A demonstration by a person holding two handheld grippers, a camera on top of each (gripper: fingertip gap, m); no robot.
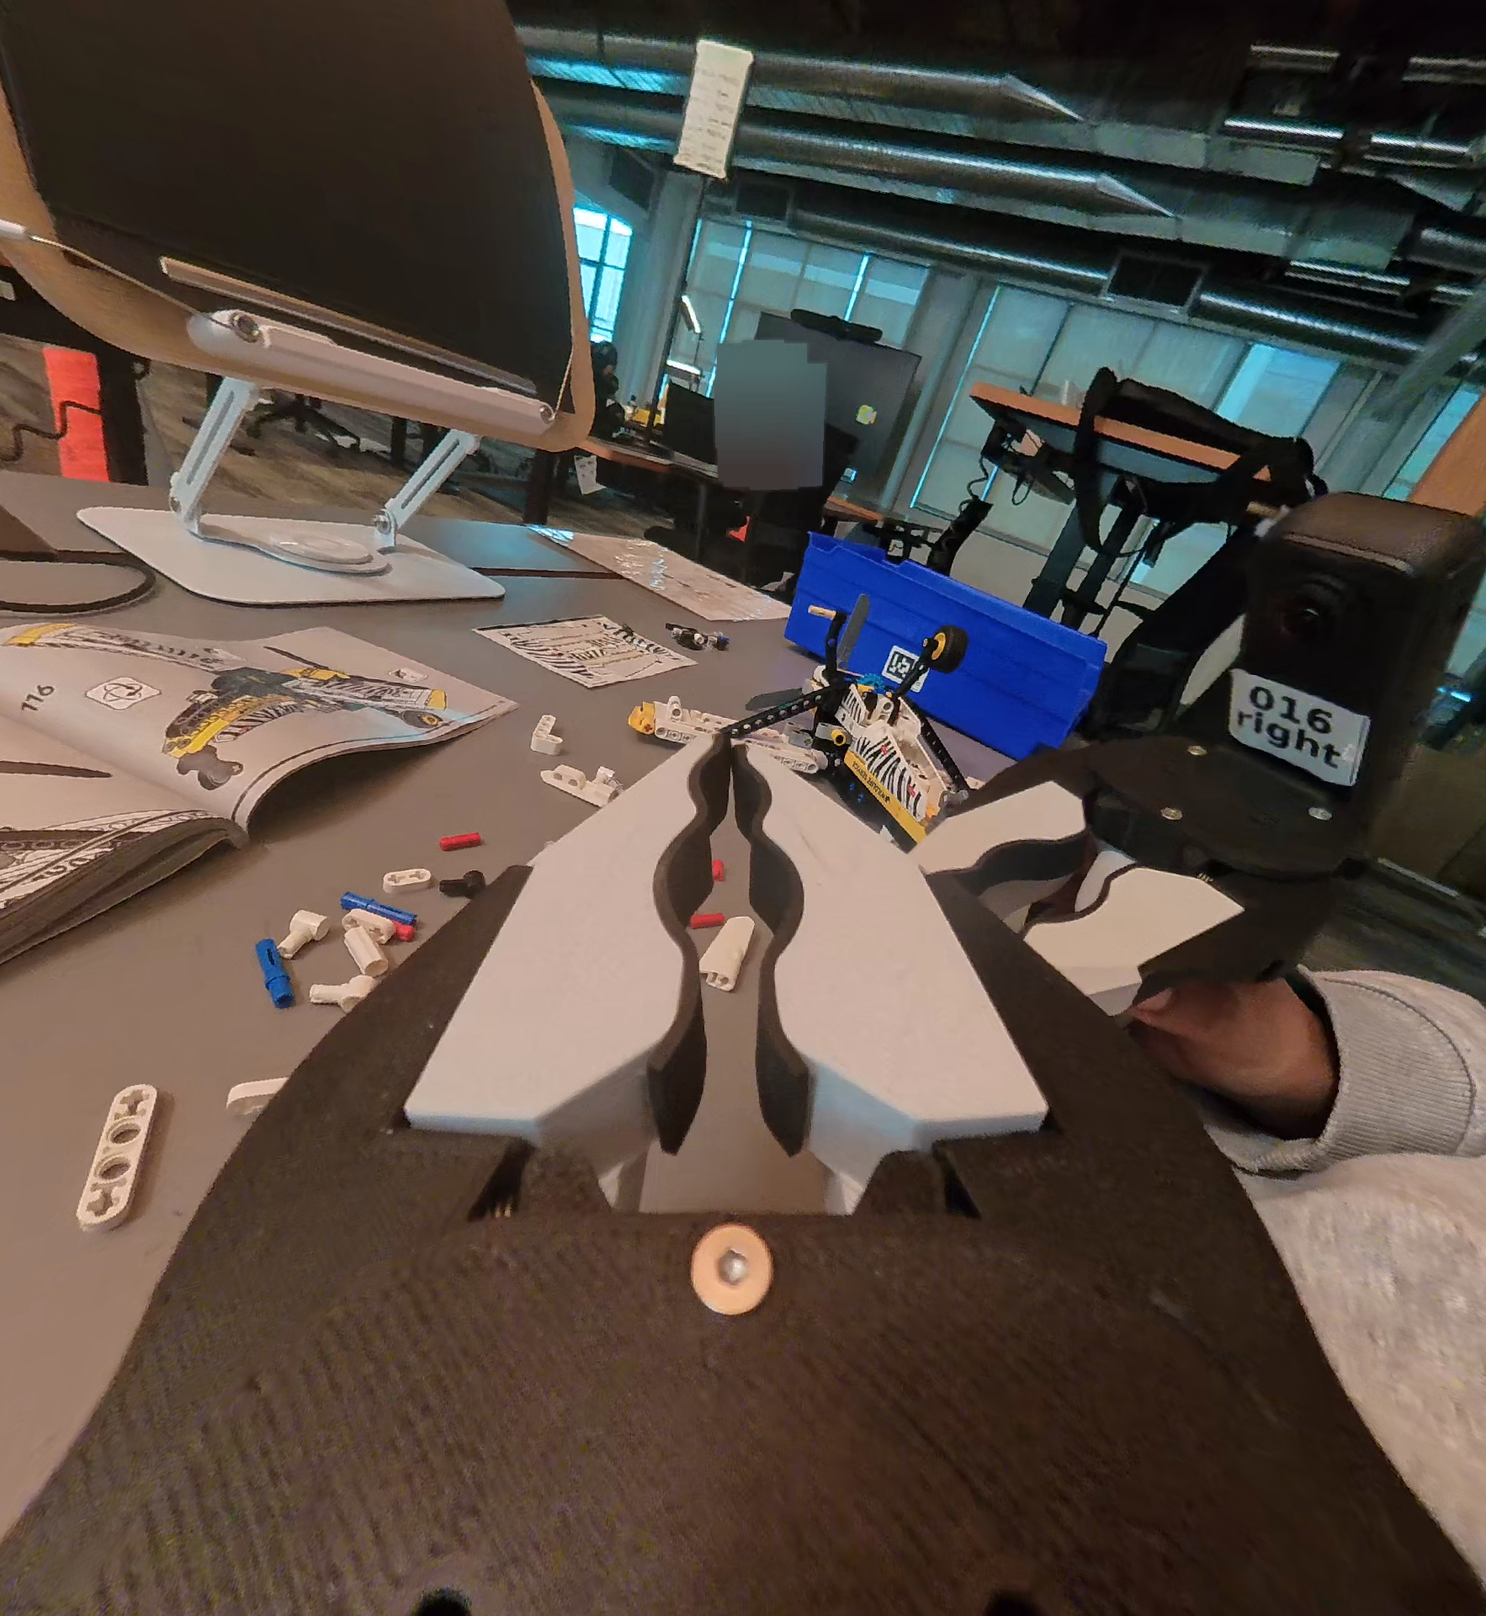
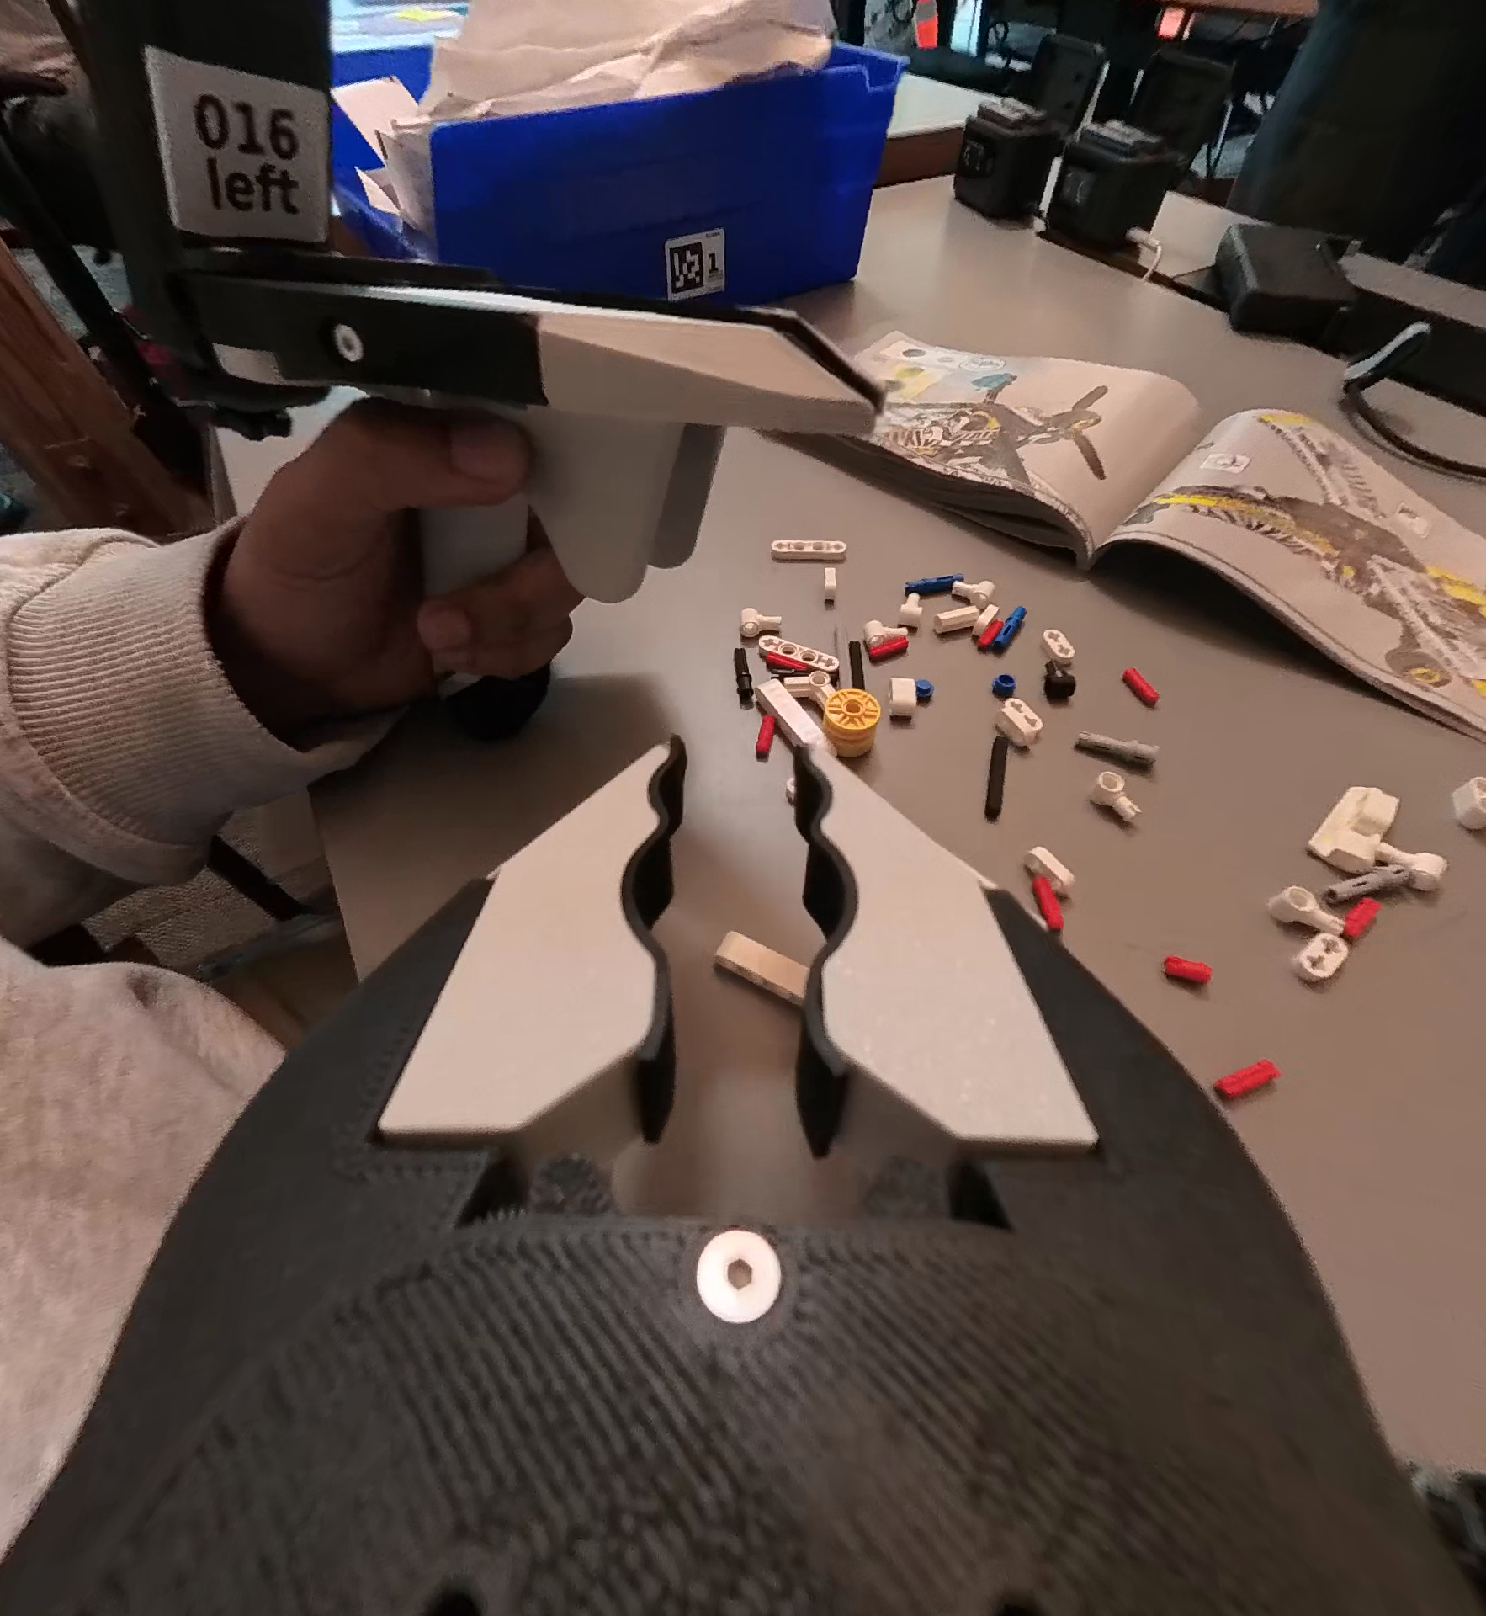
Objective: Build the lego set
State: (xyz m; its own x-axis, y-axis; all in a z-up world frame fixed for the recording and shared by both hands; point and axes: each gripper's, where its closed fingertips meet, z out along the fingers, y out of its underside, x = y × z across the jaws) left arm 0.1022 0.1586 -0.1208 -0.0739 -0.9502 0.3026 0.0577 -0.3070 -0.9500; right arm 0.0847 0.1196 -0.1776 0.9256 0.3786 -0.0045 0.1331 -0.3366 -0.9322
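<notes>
A part-built zebra-striped Lego plane [image 1: 884,756] with yellow trim stands on the grey table [image 1: 66,1076] in front of a blue bin. My left gripper [image 1: 727,750] is shut with its tips touching and nothing visible between them; it is held above the table, short of the plane. It shows from the side in the right wrist view [image 2: 871,404]. My right gripper [image 2: 739,768] is open and empty, low over the table. A white flat piece [image 2: 761,964] lies under its fingers. A yellow wheel hub [image 2: 851,719] and loose small pieces [image 2: 941,630] lie just beyond its tips.
An open instruction booklet [image 2: 1203,498] lies past the pieces. The blue bin [image 2: 661,184] holds paper. A monitor on a white stand [image 1: 285,542] is at the far left. More white and red pieces [image 2: 1334,883] lie to the right. A person's sleeved hand [image 2: 355,577] holds the left gripper. One gripper's finger ends stand about 7 cm off the other's. From the right gripper's tips to the white flat piece [image 2: 761,964] is close to 6 cm. The yellow wheel hub [image 2: 851,719] is about 6 cm from my right fingertips.
</notes>
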